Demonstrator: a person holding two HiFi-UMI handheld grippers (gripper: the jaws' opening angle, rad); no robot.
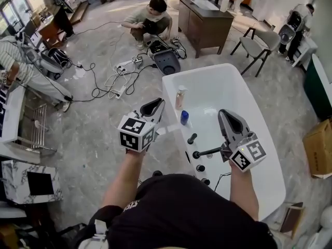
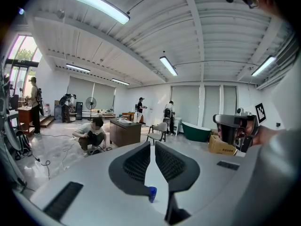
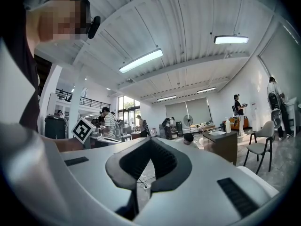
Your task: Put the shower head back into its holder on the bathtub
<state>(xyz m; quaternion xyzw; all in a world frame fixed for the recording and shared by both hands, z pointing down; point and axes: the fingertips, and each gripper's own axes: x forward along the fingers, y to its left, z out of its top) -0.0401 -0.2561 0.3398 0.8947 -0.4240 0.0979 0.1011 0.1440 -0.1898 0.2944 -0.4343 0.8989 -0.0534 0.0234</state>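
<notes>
The white bathtub (image 1: 259, 139) fills the middle right of the head view. A black shower head (image 1: 206, 152) lies level over the tub's near left rim beside black tap knobs (image 1: 192, 138); its right end is hidden under my right gripper. My right gripper (image 1: 226, 113) hovers just above it, pointing away over the tub, shut and empty (image 3: 150, 140). My left gripper (image 1: 155, 104) hangs over the tub's left rim, shut with nothing between its fingers (image 2: 152, 145). A blue bottle cap (image 2: 151, 193) shows just below its jaws.
A clear bottle (image 1: 180, 96) and a blue-capped one (image 1: 184, 117) stand on the tub's left rim. A person crouches (image 1: 149, 21) among floor cables (image 1: 111, 79) beyond the tub, by a wooden cabinet (image 1: 205, 19) and chair (image 1: 259, 45). A cardboard box (image 1: 319, 147) sits right.
</notes>
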